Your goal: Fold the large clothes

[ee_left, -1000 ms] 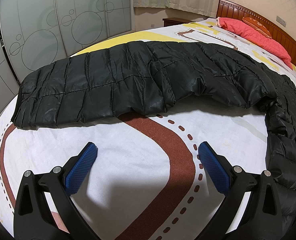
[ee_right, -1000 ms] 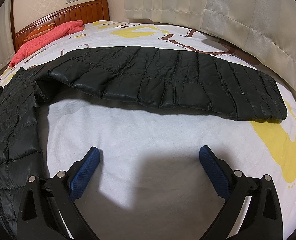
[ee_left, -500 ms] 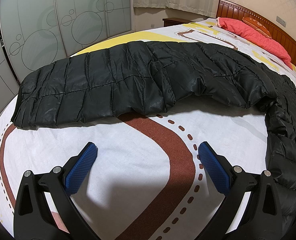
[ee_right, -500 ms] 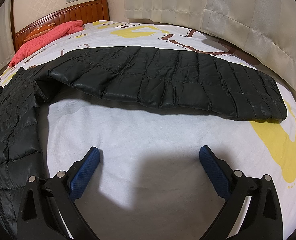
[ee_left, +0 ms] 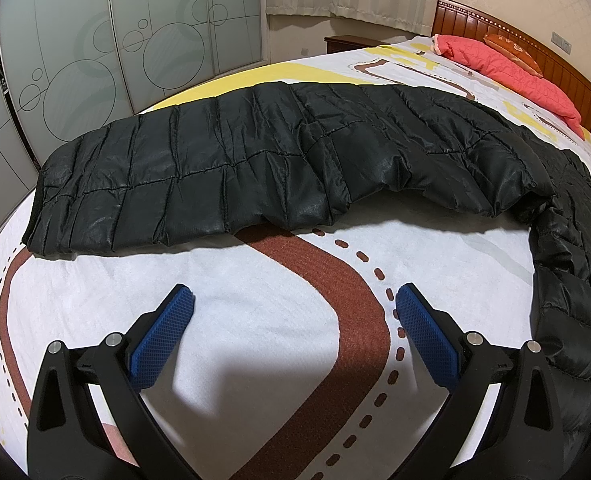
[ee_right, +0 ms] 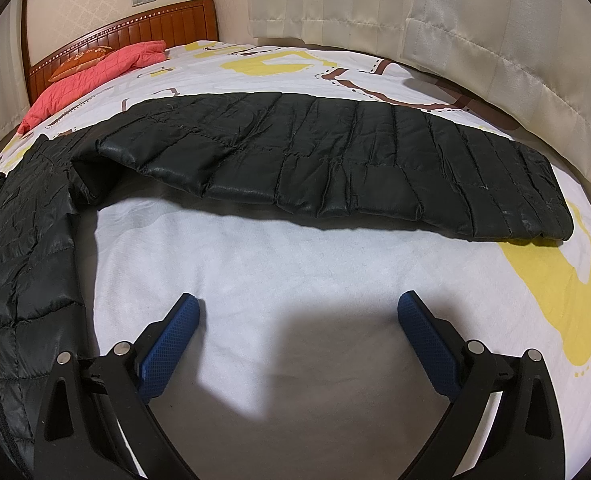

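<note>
A black quilted puffer jacket lies spread on the bed. In the left wrist view one sleeve (ee_left: 223,172) stretches out to the left, and the body (ee_left: 575,248) runs down the right edge. In the right wrist view the other sleeve (ee_right: 355,160) reaches right, with the zipped body (ee_right: 19,240) at the left. My left gripper (ee_left: 293,300) hovers open over bare bedsheet, short of the sleeve. My right gripper (ee_right: 298,308) is open too, over white sheet in front of its sleeve. Neither holds anything.
The bedsheet (ee_left: 255,340) is white with brown road lines and yellow patches. A red pillow (ee_left: 511,68) lies by the wooden headboard (ee_right: 135,28). Frosted wardrobe doors (ee_left: 75,60) stand past the left side of the bed, curtains (ee_right: 475,28) past the right.
</note>
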